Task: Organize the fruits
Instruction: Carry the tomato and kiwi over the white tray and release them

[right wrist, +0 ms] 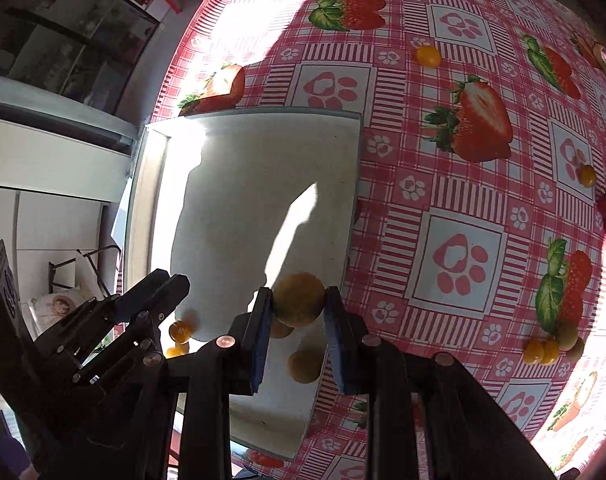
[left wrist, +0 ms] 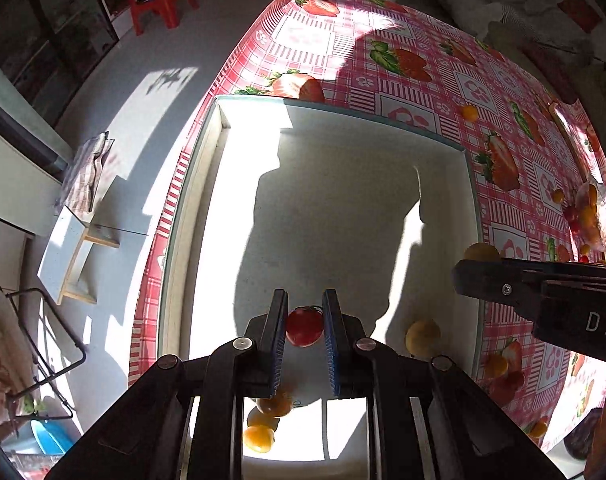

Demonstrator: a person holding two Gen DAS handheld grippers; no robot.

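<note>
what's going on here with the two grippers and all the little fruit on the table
A person is sorting small fruit with two handheld grippers. The left gripper is shut on a red tomato above the white tray. The right gripper is shut on a dull yellow fruit over the tray's edge. A few yellow fruits already lie in the tray, while more red and yellow ones are scattered on the strawberry-print tablecloth.
</note>
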